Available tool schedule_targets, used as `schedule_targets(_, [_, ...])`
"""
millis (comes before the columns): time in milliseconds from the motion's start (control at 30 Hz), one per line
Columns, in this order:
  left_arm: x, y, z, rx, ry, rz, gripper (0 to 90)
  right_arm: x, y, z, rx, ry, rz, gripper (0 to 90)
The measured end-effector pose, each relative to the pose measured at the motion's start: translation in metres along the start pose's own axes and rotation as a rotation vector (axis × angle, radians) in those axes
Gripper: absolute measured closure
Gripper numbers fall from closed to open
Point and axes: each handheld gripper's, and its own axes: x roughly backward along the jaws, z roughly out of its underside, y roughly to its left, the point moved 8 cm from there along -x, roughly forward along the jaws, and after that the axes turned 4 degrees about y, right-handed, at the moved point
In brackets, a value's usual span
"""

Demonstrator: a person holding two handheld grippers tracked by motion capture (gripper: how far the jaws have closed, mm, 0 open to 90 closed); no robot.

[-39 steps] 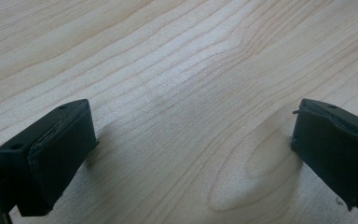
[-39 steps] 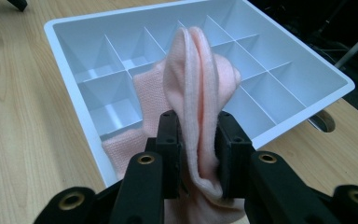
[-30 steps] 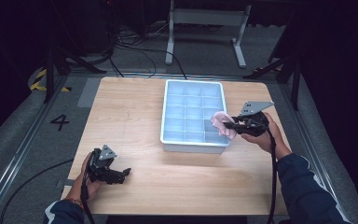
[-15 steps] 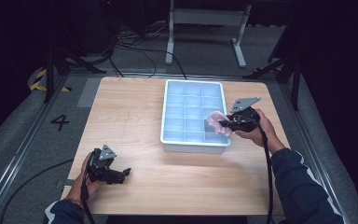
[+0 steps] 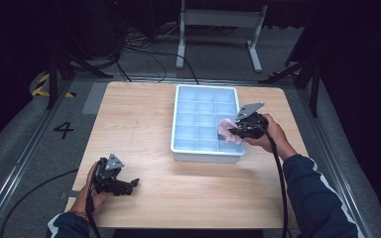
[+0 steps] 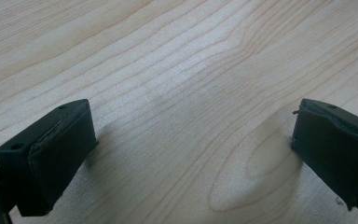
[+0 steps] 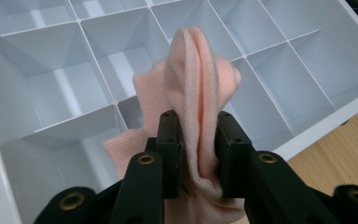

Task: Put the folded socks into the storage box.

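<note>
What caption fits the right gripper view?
Right tool pinching a folded pink cloth above a white divided tray.

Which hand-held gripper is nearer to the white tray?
Right. The right hand-held gripper holds a pink cloth over the tray; the left one rests on the table, well apart.

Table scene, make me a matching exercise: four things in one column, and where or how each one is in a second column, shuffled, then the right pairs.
Things
1. left hand-held gripper
2. right hand-held gripper
3. pink cloth
4. white divided tray

Places or states
A. pinched between two black jaws, above the compartments
B. open, low over bare wood near the table's front left
C. sits on the table, right of centre
D. shut, held over the tray's right side

Pairs: 1-B, 2-D, 3-A, 4-C
</note>
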Motion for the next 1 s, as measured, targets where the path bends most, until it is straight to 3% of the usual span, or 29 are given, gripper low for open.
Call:
schedule_targets(467, [0.000,0.000,0.000,0.001,0.000,0.001,0.0,-0.013,0.002,-0.004,0.036,0.062,0.001,74.1])
schedule_targets(700, [0.000,0.000,0.000,0.001,-0.001,0.001,0.0,-0.024,0.005,-0.004,0.078,0.129,0.007,74.1])
schedule_targets(1000, [0.000,0.000,0.000,0.001,0.001,-0.001,0.0,-0.033,0.005,-0.003,0.088,0.191,-0.002,74.1])
